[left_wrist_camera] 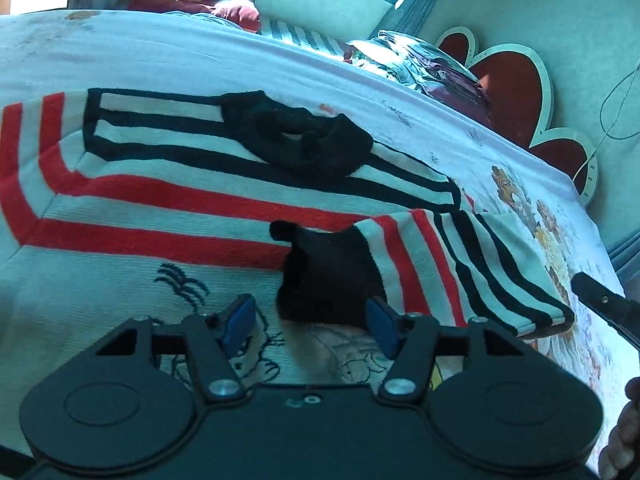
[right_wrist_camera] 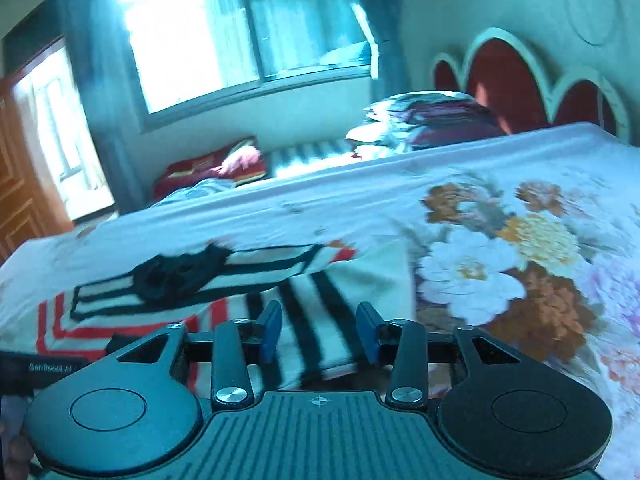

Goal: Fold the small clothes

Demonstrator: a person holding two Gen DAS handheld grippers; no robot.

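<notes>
Left wrist view: sweater (left_wrist_camera: 160,216) flat on bed (left_wrist_camera: 240,56) for folding; my left gripper (left_wrist_camera: 312,320) open, empty, black cuff (left_wrist_camera: 328,276) just ahead. Right gripper (right_wrist_camera: 318,330) open, empty, over folded sleeve (right_wrist_camera: 312,320).

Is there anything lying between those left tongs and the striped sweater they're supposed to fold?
Nothing visible blocks them. The left tongs stand open right over the striped sweater on the floral bedsheet, with the black cuff of its folded-in sleeve just ahead of the blue pads. The pillows lie far behind, by the headboard.
</notes>
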